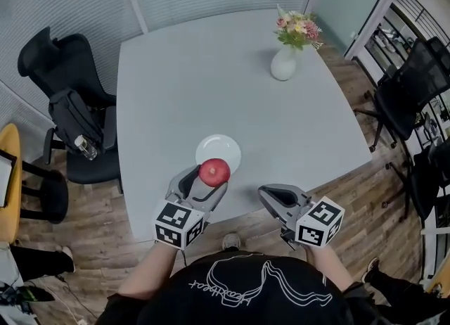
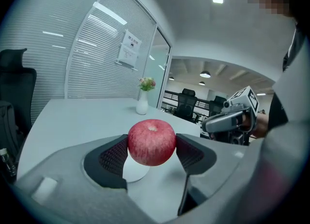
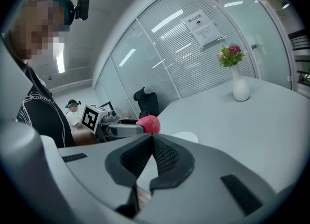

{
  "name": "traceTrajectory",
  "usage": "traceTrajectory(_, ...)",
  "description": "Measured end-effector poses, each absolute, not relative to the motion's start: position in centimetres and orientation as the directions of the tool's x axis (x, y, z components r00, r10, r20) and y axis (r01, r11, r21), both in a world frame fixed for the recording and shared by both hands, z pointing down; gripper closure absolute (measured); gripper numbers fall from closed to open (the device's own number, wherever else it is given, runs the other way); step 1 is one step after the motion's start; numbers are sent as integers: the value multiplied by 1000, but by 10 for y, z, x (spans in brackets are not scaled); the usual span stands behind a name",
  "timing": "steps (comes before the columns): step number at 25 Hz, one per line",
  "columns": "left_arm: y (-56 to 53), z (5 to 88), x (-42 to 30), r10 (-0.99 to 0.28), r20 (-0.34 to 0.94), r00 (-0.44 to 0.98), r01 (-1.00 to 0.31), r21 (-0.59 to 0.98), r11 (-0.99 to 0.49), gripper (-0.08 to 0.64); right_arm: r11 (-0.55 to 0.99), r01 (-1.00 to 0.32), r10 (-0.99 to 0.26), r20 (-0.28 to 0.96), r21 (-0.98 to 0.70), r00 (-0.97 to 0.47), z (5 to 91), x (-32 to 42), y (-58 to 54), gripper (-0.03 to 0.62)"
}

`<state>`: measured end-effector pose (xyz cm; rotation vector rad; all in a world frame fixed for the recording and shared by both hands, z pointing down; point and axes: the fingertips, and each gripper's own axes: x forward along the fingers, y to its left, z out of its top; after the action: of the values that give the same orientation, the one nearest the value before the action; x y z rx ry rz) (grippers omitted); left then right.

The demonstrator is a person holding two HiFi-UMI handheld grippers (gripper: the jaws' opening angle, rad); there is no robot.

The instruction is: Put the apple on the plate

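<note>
A red apple [image 1: 214, 171] [image 2: 151, 142] sits clamped between the dark pads of my left gripper [image 1: 209, 176] [image 2: 151, 151], held just above the near edge of the white plate [image 1: 219, 151]. The plate [image 2: 134, 171] shows below and behind the apple, and again as a pale disc [image 3: 186, 136] in the right gripper view. My right gripper [image 1: 267, 193] [image 3: 153, 146] hovers near the table's front edge, right of the plate, jaws pressed together with nothing in them. The apple [image 3: 148, 124] also appears there, at the left gripper's tips.
A white vase with flowers [image 1: 285, 60] stands at the far right of the grey table [image 1: 176, 84]. Black office chairs stand to the left [image 1: 70, 112] and right [image 1: 411, 84]. Another person [image 3: 73, 114] sits in the background.
</note>
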<state>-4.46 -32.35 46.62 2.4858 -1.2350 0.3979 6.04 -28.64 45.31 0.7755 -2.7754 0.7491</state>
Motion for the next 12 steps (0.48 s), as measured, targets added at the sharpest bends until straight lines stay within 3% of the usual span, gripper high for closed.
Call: traceTrajectory(12,-376,525,-42,-736,448,508,-807,-52,-589,242,676,-569,-466,327,-467,-822,481,86,-303,583)
